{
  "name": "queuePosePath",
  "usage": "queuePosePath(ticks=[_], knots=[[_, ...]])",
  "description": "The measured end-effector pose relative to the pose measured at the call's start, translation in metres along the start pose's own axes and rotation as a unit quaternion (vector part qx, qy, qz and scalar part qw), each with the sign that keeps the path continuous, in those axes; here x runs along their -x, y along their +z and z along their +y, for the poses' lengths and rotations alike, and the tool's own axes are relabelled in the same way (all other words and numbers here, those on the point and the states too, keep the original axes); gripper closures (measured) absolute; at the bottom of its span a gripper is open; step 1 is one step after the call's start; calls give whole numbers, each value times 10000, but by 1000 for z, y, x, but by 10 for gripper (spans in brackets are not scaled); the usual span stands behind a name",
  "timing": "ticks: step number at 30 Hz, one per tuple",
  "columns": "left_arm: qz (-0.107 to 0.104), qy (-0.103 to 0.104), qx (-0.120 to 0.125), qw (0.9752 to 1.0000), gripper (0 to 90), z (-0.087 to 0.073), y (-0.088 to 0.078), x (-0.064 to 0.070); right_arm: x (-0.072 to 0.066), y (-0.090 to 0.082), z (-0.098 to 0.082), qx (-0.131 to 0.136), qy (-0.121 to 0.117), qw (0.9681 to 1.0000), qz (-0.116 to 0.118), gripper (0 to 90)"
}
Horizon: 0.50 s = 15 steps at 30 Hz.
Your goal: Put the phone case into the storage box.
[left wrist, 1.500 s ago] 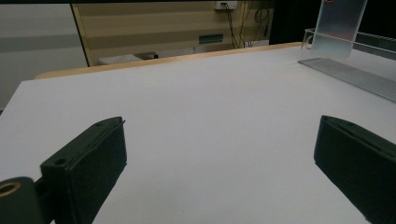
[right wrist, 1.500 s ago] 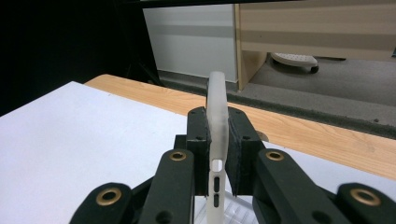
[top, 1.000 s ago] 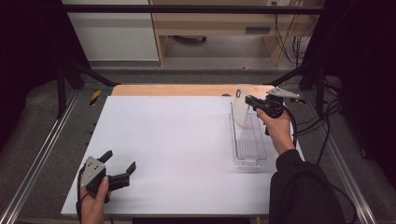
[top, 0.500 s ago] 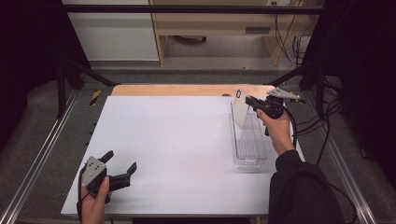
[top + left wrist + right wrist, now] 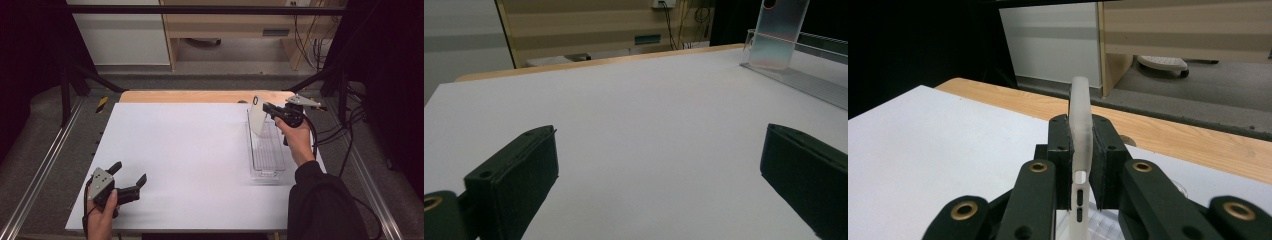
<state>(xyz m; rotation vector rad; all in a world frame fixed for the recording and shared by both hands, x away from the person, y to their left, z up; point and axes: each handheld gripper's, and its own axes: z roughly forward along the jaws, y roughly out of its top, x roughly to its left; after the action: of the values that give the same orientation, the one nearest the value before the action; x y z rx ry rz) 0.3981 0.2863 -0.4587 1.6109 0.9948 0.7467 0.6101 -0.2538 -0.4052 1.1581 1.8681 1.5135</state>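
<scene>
The right gripper (image 5: 265,107) holds a phone case (image 5: 257,116) near the far right corner of the tabletop (image 5: 190,150). The phone case is see-through and milky white, thin and flat, with rounded corners. It has a small dark-rimmed hole near its top end. From the right gripper view, the phone case (image 5: 1081,145) stands on its edge, and small slots show in its side. The jaws are pinching it from both sides. The case hangs over the far end of a clear plastic tray (image 5: 266,152), which lies along the right edge of the tabletop. The tray is long and narrow. The left gripper (image 5: 131,181) is by the near left corner of the tabletop. Its jaws are spread wide with nothing between them.
</scene>
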Motion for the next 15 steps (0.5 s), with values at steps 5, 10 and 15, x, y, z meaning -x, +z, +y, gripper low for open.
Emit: queuePosePath(ticks=[5,10,15], knots=[[-3,-1,-6,10000,18,0,0,0,1,1,-1,41,2,10000,3,813],[-6,1,-12,10000,18,0,0,0,1,0,0,68,-6,10000,13,812],[-16,17,-19,10000,19,0,0,0,2,1,-1,60,-12,10000,17,813]])
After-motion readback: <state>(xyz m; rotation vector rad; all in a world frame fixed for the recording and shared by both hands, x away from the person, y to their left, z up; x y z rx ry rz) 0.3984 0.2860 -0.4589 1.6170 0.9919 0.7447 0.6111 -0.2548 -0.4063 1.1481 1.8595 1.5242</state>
